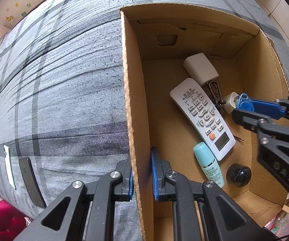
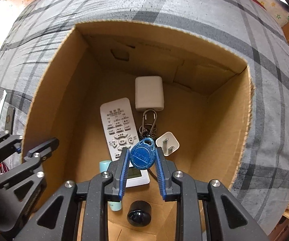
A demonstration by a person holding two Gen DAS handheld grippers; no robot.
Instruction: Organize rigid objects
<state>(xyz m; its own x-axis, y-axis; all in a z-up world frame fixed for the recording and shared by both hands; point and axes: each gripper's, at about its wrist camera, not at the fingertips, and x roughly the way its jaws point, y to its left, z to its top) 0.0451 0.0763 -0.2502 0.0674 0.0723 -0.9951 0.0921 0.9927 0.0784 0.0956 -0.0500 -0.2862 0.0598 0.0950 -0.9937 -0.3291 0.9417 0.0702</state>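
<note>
On plaid bedding (image 1: 64, 80), open cardboard box (image 1: 136, 100); left gripper (image 1: 142, 172) clenched on its side wall. Inside: white remote (image 2: 118, 128) with unreadable button labels, charger (image 2: 149, 95), teal bottle (image 1: 209, 163), black knob (image 2: 139, 212), plug (image 2: 167, 143). Right gripper (image 2: 142, 158) grasps blue key fob (image 2: 142, 155) over the remote; its embossed number unreadable.

Matt corrugated cardboard box (image 2: 68, 92) on woven plaid cloth (image 2: 184, 6)

You see a brown box (image 2: 68, 92) on a grey checked cloth (image 2: 184, 6); the tag (image 2: 142, 158) is blue, the bottle (image 1: 208, 162) teal.
</note>
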